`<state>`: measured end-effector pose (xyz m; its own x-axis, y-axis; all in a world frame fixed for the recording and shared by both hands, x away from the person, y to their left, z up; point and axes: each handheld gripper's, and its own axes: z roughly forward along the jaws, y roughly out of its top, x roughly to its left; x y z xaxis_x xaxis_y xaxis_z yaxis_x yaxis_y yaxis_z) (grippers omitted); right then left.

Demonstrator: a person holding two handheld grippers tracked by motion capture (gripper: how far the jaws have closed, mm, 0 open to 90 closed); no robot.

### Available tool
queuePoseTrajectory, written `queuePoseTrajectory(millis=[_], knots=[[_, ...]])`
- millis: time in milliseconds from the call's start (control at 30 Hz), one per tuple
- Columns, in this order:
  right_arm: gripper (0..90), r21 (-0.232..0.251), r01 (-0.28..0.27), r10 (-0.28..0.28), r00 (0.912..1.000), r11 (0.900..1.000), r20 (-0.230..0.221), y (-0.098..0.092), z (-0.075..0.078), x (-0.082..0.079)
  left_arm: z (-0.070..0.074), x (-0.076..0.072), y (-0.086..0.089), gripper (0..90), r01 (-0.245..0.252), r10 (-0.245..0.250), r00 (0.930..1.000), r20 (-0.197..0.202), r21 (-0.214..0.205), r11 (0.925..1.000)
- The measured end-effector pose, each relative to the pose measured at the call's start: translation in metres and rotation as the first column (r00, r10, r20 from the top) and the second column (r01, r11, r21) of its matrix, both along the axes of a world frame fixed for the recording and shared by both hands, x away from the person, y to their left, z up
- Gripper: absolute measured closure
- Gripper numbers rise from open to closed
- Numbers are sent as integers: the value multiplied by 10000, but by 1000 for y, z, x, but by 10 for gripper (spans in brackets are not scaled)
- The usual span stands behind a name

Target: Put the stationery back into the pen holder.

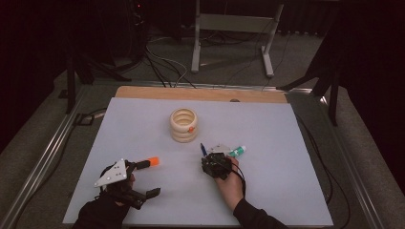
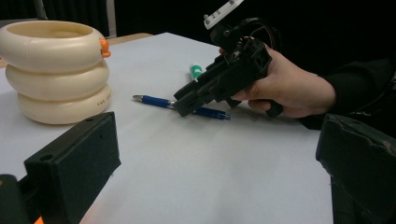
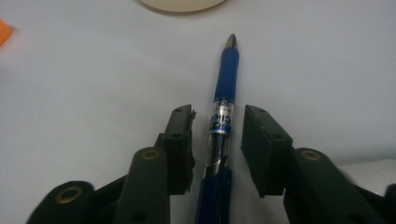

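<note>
Pen (image 3: 223, 116) lies on the white table (image 1: 286, 191), tip at twelve o'clock toward the ring holder (image 1: 184, 125). Right gripper (image 3: 217, 135) straddles it, jaws narrowed, not yet touching. Grasping seems underway; next, pinch fully, then lift. Left gripper (image 1: 148, 177) idles wide at eight o'clock.

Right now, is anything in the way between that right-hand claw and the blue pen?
Nothing visible. The blue pen lies on the table between the jaws of the right gripper, with small bare gaps either side; the pads do not touch it yet.

Dim lab or test room, grey carpet floor (image 1: 229, 62), trailing cables (image 1: 165, 64), metal-framed table (image 1: 47, 152), desk legs (image 1: 234, 33)
</note>
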<state>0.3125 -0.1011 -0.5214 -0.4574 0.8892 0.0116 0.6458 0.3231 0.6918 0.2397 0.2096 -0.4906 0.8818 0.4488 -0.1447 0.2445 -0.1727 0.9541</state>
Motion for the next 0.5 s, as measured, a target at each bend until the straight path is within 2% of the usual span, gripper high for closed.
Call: queuePoseTrajectory(millis=[200,300,367,500], knots=[[757,-175,-31,31,10000,9998,-35,1,0,3,0,0,-1,1,12,-12,10000,50,38,10000],[784,-157,-25,23,9999,9999,-118,0,0,4,0,0,-1,1,8,-9,10000,64,60,10000],[792,-320,-85,83,9999,9995,-86,2,1,4,0,0,-1,1,2,-2,10000,27,76,10000],[795,-95,-22,20,9998,10000,-199,0,1,5,0,0,-2,1,-13,13,10000,-41,93,10000]])
